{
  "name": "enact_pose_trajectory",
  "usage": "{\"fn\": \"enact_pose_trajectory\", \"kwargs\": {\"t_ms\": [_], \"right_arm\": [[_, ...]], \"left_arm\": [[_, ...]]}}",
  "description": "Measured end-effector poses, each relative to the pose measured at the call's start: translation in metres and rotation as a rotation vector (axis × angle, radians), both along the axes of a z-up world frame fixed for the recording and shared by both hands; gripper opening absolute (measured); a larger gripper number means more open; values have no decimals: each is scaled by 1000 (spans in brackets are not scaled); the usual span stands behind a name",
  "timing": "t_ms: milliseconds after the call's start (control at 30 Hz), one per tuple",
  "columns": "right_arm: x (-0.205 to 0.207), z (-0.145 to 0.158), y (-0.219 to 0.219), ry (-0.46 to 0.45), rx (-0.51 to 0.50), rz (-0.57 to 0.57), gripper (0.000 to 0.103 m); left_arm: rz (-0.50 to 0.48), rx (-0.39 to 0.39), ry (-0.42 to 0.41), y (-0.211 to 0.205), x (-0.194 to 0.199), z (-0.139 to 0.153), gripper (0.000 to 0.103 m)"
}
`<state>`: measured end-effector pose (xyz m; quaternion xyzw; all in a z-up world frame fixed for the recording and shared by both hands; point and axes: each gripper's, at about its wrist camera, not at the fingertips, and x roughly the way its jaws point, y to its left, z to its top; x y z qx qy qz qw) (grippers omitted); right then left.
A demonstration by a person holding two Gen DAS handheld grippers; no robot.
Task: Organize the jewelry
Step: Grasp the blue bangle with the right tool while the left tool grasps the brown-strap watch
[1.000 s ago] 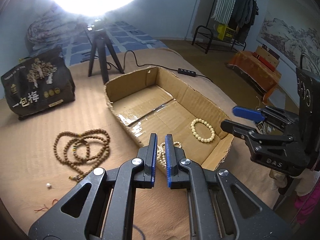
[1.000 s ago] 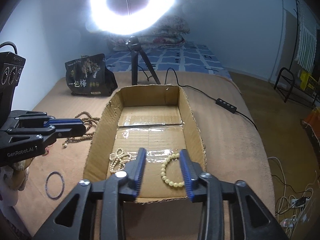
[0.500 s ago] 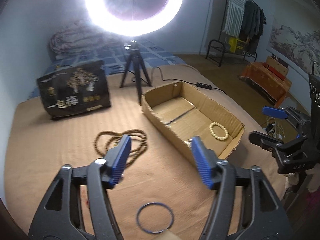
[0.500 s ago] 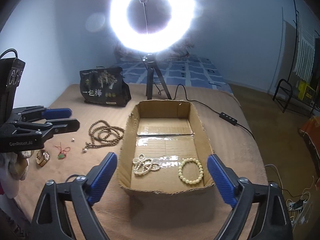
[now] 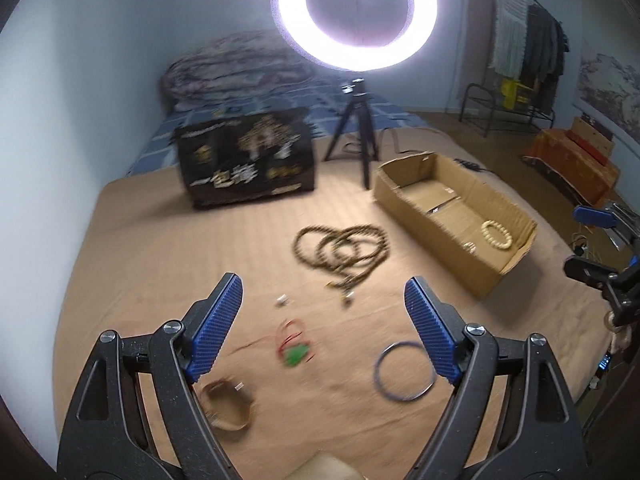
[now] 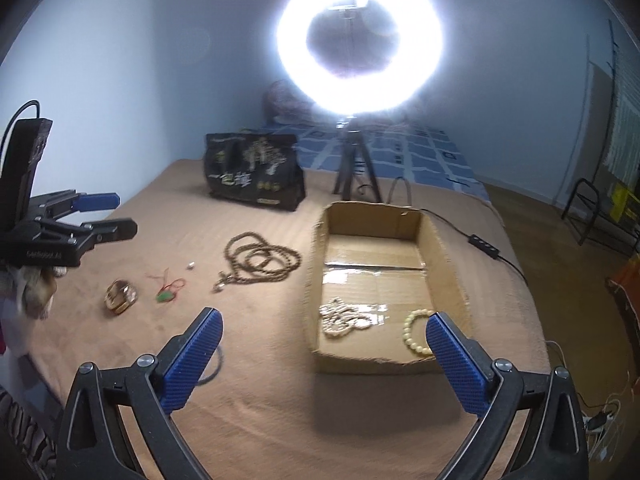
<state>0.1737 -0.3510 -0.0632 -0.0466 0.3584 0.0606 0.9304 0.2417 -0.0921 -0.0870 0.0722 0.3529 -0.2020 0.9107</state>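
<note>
A cardboard box [image 6: 440, 248] lies on the tan bed cover and holds a cream bead bracelet [image 6: 414, 330] and a white bead strand [image 6: 342, 316]; the box also shows in the left wrist view [image 5: 412, 196]. Left of the box lie a brown bead necklace [image 5: 342, 246], a small pearl [image 5: 282, 300], a green pendant on red cord [image 5: 296, 354], a dark blue bangle [image 5: 402, 372] and a gold bracelet [image 5: 228, 402]. My left gripper [image 5: 324, 326] is open and empty above the loose pieces. My right gripper [image 6: 320, 358] is open and empty in front of the box.
A black printed bag [image 5: 246, 160] stands at the back. A ring light on a tripod [image 5: 354, 120] stands behind the box, its cable [image 6: 484, 242] running right. The bed edge drops off on the right, with a clothes rack [image 5: 520, 80] beyond.
Both grippers have opened wide and drawn back and up from the box. The left gripper has swung left over the loose jewelry; the white bead strand now lies in the box.
</note>
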Motion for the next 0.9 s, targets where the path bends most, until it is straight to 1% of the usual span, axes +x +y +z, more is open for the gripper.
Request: {"fn": "enact_pose_trajectory", "kwargs": {"t_ms": [100,267,433,567,667,767,900], "right_arm": [[-3,-4,14,12,1,34,103],[-6,-18,36,39,12,84,103],[-5,-38,57,65,13,126,103],[-5,-54,74,88,15,173,103],[-4,-67,87,103,8,206,103],[0,-78,96,123,14,227,103],[6,-92,103,151,28,227,103]], "left_arm": [[41,-1,20,28,-6,-10,86],[97,4,61,63,-13,-30,86],[151,-14,125,93,-21,-60,86],[167,-22,168,100,-24,-81,86],[161,-26,187,100,-25,-92,86],[154,17,185,93,-24,-103,86],[160,21,203,89,-16,-115,86]]}}
